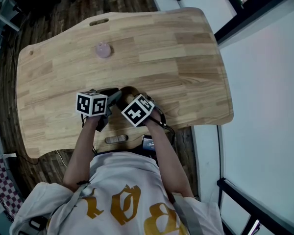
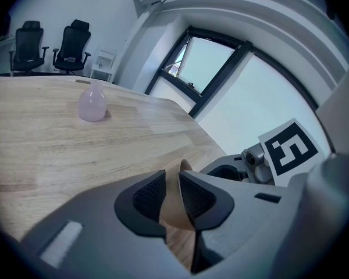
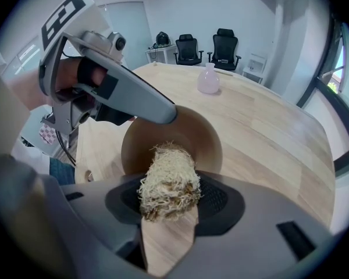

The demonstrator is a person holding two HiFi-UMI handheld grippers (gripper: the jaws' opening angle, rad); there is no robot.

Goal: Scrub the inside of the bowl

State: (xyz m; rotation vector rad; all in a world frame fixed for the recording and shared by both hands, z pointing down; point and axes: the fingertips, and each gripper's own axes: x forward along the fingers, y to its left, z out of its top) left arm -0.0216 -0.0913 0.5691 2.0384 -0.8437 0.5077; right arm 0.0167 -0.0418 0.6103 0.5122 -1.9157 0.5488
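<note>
A brown bowl (image 3: 192, 133) is tipped on its side near the table's front edge, its opening facing the right gripper view. Only a dark brown part of the bowl (image 1: 129, 90) shows between the two marker cubes in the head view. My left gripper (image 2: 172, 182) is shut on the bowl's thin rim (image 2: 175, 205), coming in from the upper left in the right gripper view. My right gripper (image 3: 170, 193) is shut on a pale, fibrous scrubber (image 3: 168, 179), which sits just in front of the bowl's mouth. Whether the scrubber touches the inside I cannot tell.
A small pink vase (image 1: 103, 50) stands farther back on the wooden table (image 1: 186, 58). Black office chairs (image 3: 205, 49) stand by the far wall. Large windows (image 2: 221, 68) run along the table's right side. The person's body is close behind the front edge.
</note>
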